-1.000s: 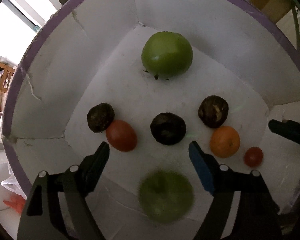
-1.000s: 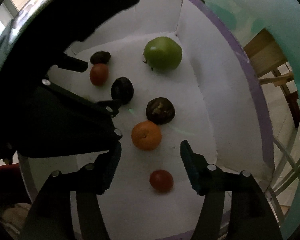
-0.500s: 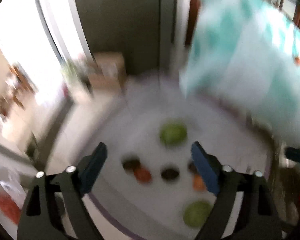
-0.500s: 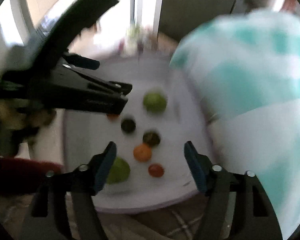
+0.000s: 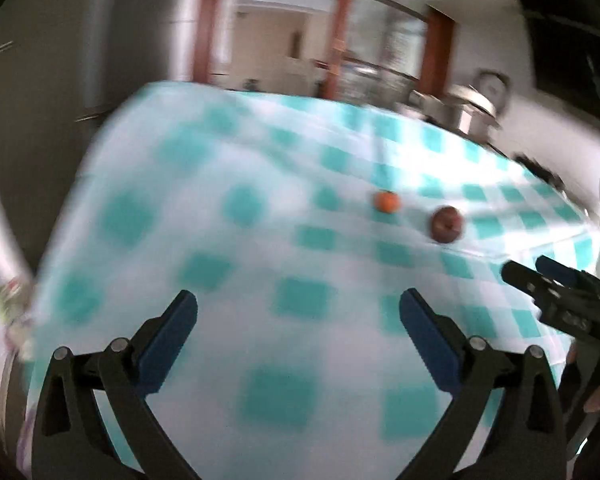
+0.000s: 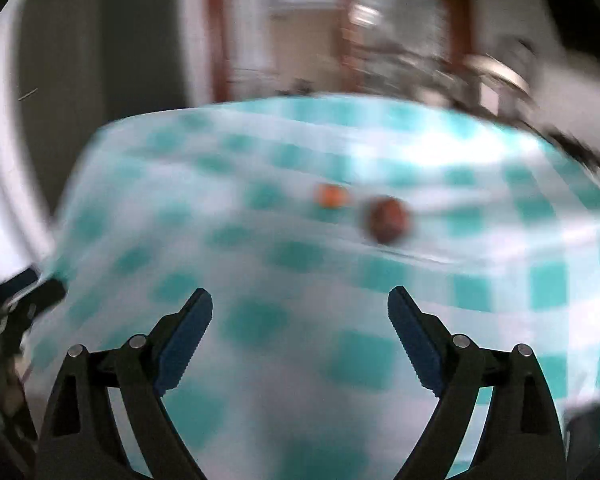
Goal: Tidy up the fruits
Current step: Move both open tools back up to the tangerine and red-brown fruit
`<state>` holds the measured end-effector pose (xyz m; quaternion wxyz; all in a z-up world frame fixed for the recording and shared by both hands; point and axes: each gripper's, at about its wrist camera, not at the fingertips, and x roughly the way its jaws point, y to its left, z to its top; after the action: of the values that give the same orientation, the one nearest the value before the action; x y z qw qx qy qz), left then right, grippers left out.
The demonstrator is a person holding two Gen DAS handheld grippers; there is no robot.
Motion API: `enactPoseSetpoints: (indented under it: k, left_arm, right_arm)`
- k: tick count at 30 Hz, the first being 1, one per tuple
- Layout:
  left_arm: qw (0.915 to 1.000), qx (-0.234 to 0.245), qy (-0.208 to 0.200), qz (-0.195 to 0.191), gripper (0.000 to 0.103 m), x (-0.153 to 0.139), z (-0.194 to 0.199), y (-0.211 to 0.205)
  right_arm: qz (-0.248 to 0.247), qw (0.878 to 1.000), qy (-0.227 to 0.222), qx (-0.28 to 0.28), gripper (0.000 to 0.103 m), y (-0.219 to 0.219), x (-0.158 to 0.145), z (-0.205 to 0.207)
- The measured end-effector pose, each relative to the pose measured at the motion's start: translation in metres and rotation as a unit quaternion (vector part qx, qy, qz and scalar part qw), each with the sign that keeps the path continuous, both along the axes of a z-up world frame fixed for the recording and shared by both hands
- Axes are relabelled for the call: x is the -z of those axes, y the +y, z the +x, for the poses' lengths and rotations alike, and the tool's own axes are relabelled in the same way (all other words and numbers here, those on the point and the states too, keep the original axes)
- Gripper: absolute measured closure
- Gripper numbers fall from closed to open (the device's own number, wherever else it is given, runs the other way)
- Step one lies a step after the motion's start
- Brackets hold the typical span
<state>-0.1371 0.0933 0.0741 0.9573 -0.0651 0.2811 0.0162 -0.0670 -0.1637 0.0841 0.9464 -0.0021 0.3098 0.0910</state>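
Both views blurred. Left tongs (image 5: 298,308) stood apart, gripping nothing; right tongs (image 6: 300,304) likewise apart and empty. Ahead of both lay a counter under a teal-and-white checked cloth (image 5: 204,208). Two fruits sat on it, well beyond the tips: a small orange one (image 5: 387,201) and, just right of it and slightly nearer, a dark red one (image 5: 445,224). Right tongs' tips showed at the right edge of the left view. A metal pot (image 5: 470,114) stood past the counter's far edge.
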Motion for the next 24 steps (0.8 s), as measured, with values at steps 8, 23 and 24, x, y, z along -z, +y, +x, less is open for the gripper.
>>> enactPoseSetpoints:
  k: [8, 23, 24]
  left_arm:
    - [0.9997, 0.024, 0.003, -0.005, 0.002, 0.03, 0.143, -0.074]
    - [0.9924, 0.008, 0.042, -0.115, 0.002, 0.054, 0.194, -0.045]
    - [0.9918, 0.005, 0.042, -0.121, 0.002, 0.055, 0.194, -0.043]
  right_arm:
    - [-0.041, 0.991, 0.026, 0.121, 0.016, -0.042, 0.038, 0.082]
    - [-0.056, 0.99, 0.046, 0.124, 0.016, -0.044, 0.051, 0.121]
    - [-0.048, 0.991, 0.049, 0.115, 0.016, -0.041, 0.05, 0.12]
